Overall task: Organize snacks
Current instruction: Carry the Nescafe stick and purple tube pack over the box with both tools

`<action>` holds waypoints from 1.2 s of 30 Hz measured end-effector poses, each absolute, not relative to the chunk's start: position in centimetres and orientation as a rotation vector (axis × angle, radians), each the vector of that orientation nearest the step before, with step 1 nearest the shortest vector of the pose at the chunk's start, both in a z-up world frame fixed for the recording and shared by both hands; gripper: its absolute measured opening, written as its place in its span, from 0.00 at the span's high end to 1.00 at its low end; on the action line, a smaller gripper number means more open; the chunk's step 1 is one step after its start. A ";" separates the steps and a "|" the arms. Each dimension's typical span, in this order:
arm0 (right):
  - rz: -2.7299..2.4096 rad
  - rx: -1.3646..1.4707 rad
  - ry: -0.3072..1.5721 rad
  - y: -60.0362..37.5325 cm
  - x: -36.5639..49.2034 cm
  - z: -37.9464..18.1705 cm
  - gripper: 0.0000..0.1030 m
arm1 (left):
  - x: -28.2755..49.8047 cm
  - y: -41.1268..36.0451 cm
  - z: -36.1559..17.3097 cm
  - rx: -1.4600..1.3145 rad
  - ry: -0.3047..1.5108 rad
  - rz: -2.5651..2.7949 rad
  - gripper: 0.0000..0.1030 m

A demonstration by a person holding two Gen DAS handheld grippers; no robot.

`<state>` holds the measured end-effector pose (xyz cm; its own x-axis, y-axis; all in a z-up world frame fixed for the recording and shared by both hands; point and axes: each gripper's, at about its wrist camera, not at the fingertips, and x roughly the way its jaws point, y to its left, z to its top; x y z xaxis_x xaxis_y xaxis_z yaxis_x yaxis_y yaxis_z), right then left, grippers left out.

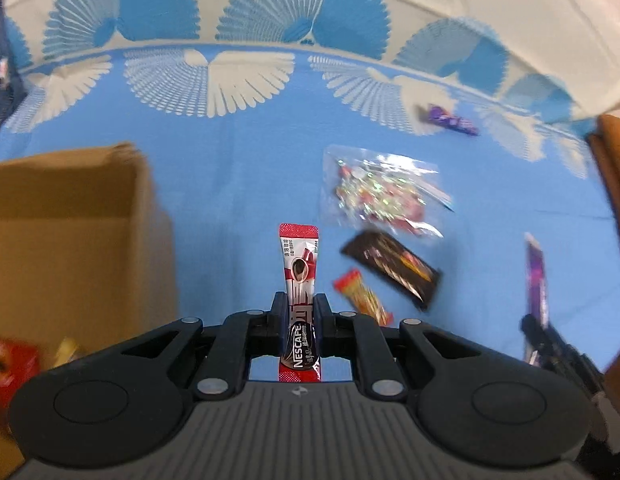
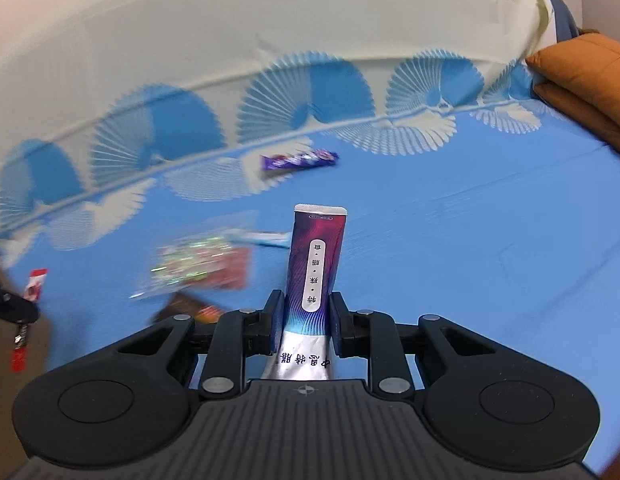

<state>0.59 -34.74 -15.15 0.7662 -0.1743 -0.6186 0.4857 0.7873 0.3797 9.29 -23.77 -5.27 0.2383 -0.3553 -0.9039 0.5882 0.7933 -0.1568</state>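
Note:
My left gripper (image 1: 301, 306) is shut on a red Nescafe coffee stick (image 1: 299, 268), held above the blue bedsheet beside the open cardboard box (image 1: 69, 240) at its left. My right gripper (image 2: 305, 308) is shut on a purple and silver sachet (image 2: 316, 264); it also shows in the left wrist view (image 1: 536, 280) at the right. On the sheet lie a clear bag of colourful candies (image 1: 374, 192), a black packet (image 1: 392, 270), a small orange-red packet (image 1: 362, 296) and a purple bar (image 1: 452, 120). The purple bar also shows in the right wrist view (image 2: 297, 160).
The box holds a red packet (image 1: 11, 364) and a yellowish one (image 1: 67, 350). A white and blue patterned pillow (image 1: 310, 8) runs along the back. An orange-brown cushion (image 2: 586, 76) lies at the far right. The left gripper with its red stick shows at the right wrist view's left edge (image 2: 33, 288).

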 end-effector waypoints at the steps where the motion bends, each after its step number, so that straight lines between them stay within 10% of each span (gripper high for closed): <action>1: -0.362 0.558 0.587 -33.6 -0.8 -14.0 0.75 | 8.2 -22.3 -4.1 0.226 1.152 -0.661 0.87; 19: 0.122 0.458 0.537 -14.3 -14.2 0.2 0.75 | -4.7 6.4 4.0 0.069 1.076 -0.482 0.87; 36: 0.153 0.288 0.502 -8.0 -18.8 3.9 0.75 | -10.3 14.2 3.7 -0.044 1.020 -0.499 0.87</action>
